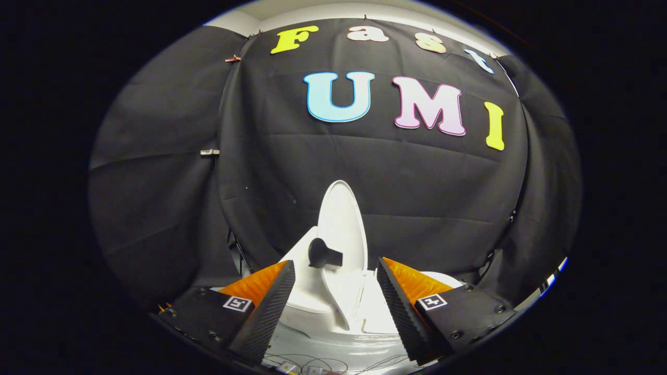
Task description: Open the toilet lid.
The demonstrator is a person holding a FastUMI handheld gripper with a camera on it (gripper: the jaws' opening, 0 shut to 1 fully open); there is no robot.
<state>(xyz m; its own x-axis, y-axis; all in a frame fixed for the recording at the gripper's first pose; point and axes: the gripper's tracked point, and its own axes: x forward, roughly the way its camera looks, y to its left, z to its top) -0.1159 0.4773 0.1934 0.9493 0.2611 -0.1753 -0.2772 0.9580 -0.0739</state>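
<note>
- Tongs [336, 294]: standing wide apart, gripping nothing; neither finger is touching the toilet.
- Fingers [266, 307]: two black ribbed pads with orange backing, each sitting on a black block that is carrying a small square marker; they are flanking the toilet, which is showing through the gap between them.
- Toilet lid [341, 221]: white, oval, standing raised and close to upright just ahead of the fingers and a little toward the left one, its inner face turning toward the camera and its top edge rising against the booth's cloth wall.
- Black knob [323, 253]: a dark, rounded fitting with a short stub, sitting on the lower part of the raised lid, between the fingertips and slightly beyond them.
- Toilet body [359, 312]: white, lying below and between the fingers; the seat and rim are showing under the lid, partly hidden behind both pads.
- Cables [312, 362]: thin dark wires lying loose on the white surface nearest the camera, under the fingers.
- Black cloth wall [417, 198]: hanging behind the toilet, creased, closing off the booth.
- Small metal clip [209, 152]: fixed on the cloth, well apart from the lid, up on the left.
</note>
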